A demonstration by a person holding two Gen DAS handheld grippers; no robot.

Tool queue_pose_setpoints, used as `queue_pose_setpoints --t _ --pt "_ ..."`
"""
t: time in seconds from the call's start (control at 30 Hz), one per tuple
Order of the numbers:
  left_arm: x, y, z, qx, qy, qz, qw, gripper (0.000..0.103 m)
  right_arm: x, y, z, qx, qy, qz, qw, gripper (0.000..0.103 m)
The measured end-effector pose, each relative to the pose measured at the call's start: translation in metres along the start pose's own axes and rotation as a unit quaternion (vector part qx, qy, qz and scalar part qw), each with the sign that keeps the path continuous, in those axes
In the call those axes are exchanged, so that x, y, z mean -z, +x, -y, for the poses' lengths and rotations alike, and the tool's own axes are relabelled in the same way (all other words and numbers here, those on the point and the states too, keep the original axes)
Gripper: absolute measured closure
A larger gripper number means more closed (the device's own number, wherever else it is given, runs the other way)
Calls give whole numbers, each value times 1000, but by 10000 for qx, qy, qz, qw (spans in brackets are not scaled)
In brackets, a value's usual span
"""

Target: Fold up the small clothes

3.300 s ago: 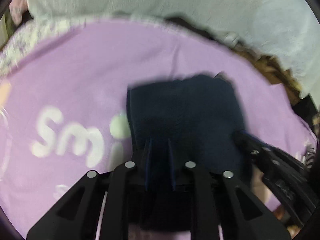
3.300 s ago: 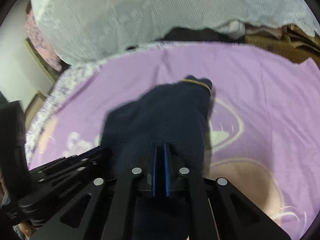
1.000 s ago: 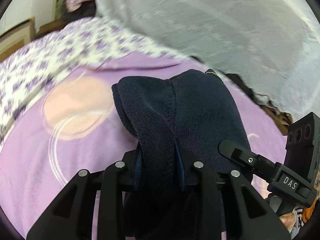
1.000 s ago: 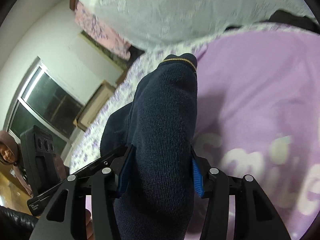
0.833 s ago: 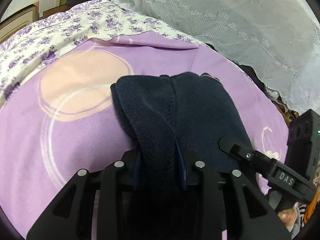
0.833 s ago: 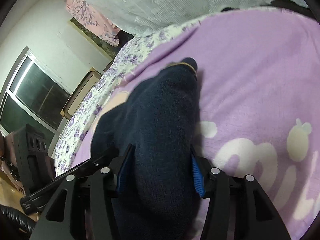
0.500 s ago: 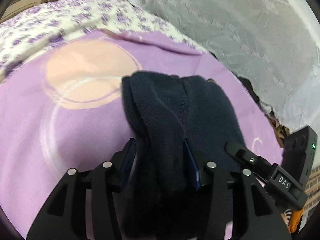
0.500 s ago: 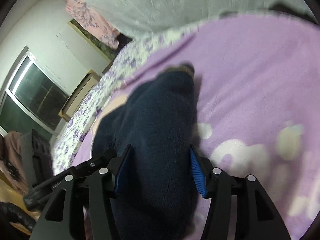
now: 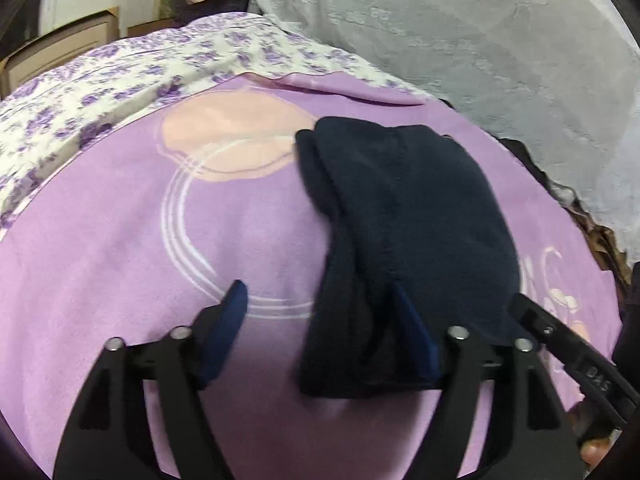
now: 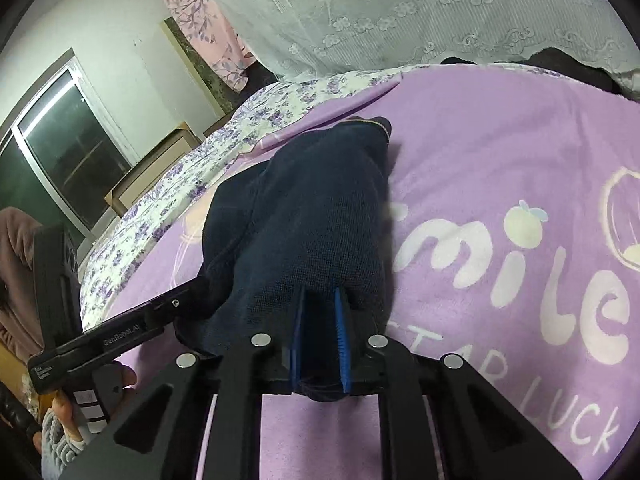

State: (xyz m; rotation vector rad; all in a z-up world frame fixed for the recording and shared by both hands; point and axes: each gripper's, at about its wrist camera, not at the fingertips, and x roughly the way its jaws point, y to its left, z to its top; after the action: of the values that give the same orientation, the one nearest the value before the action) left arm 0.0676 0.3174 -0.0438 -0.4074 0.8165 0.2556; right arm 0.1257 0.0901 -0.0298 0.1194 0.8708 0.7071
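A folded dark navy knit garment (image 9: 404, 216) lies on the purple blanket (image 9: 120, 248); it also shows in the right wrist view (image 10: 304, 216). My left gripper (image 9: 320, 312) is open, its jaws spread wide. The garment's near edge lies between them, against the right finger. My right gripper (image 10: 320, 300) is shut on the garment's near edge, with cloth pinched between its blue pads. The left gripper shows in the right wrist view (image 10: 160, 312), reaching in beside the garment.
The purple blanket with white "smile" lettering (image 10: 500, 256) covers a bed. A floral sheet (image 9: 80, 92) lies at the far left. A white lace cover (image 9: 460, 32) lies beyond. A window (image 10: 60, 148) and a wooden cabinet (image 10: 156, 168) stand at the left.
The garment has come down from the air onto the blanket. My left gripper has opened wide and let it go. My right gripper has closed tighter on the near edge.
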Motion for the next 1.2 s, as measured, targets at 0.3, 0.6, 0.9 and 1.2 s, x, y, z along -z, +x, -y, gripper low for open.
queue_pose_setpoints --t 0.3,0.6,0.9,1.2 --pt "25 -49 36 -901 406 562 9935 30 9 -37 -27 611 -203 368 9972 59" --pt "60 -134 57 -1522 495 1546 9749 5 30 -118 -63 1689 -531 1297 9756 3" --pt "56 -145 67 -1559 550 1532 9743 5 54 -131 -65 1620 -717 1511 9725 3" --pt "60 -139 73 -1674 617 1439 9734 5 57 -119 -58 1620 -721 1320 9753 3"
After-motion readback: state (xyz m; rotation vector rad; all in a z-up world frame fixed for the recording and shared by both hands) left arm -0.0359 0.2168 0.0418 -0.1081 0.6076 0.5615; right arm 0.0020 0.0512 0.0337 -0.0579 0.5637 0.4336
